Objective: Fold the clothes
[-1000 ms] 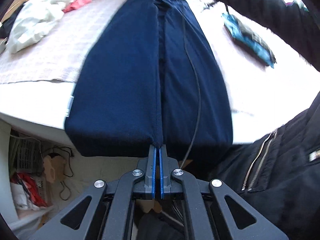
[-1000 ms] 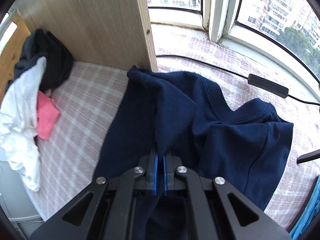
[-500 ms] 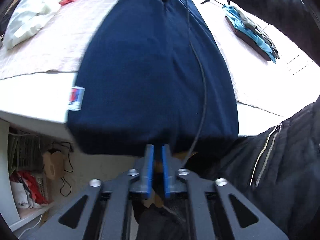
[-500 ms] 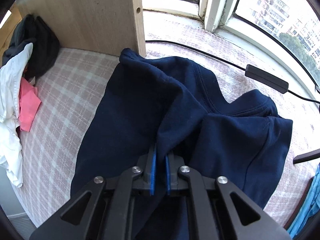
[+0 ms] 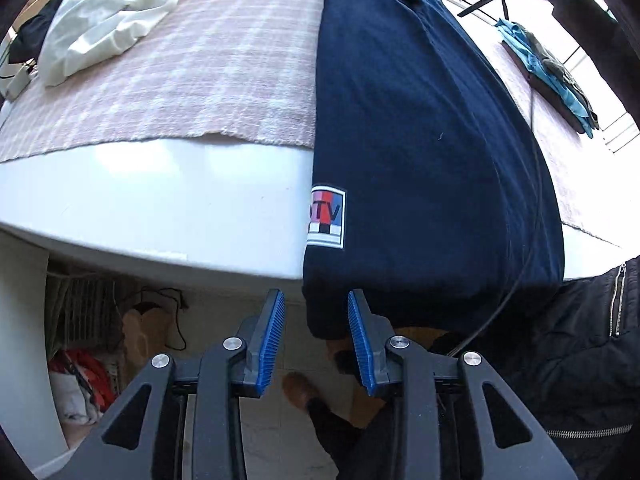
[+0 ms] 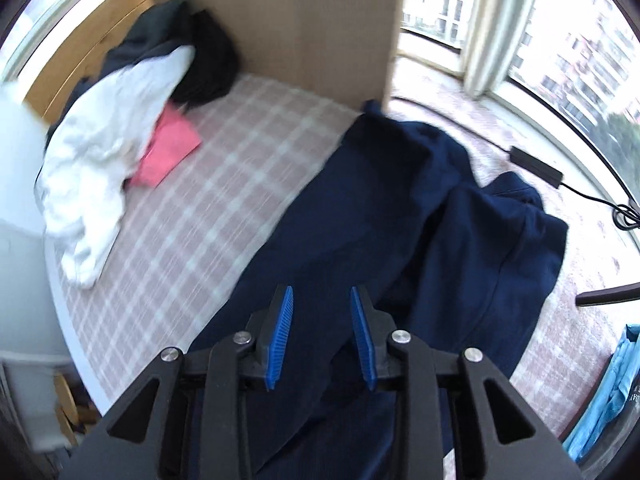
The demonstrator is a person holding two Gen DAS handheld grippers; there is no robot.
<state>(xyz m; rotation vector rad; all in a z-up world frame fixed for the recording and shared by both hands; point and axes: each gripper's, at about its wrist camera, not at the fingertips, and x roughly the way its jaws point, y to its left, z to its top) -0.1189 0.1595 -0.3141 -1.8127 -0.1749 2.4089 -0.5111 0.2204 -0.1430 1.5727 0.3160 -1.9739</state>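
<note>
Left gripper: jaws apart, empty; a second ago clamped on the shirt hem. Right gripper: likewise parted, having let go of the fabric it pinched. Shirt lies as a long narrow strip on the mat, running toward 12 o'clock, its hem draped over the table edge, one sleeve end bunched at 2 o'clock in the right view. Judgement: a lengthwise fold appears laid; both tools freed. White cloth at 10 o'clock.

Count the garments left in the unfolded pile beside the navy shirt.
3 visible: a white garment on top, a pink one tucked under its edge, and a dark one behind against the wooden panel. More may be hidden underneath.
</note>
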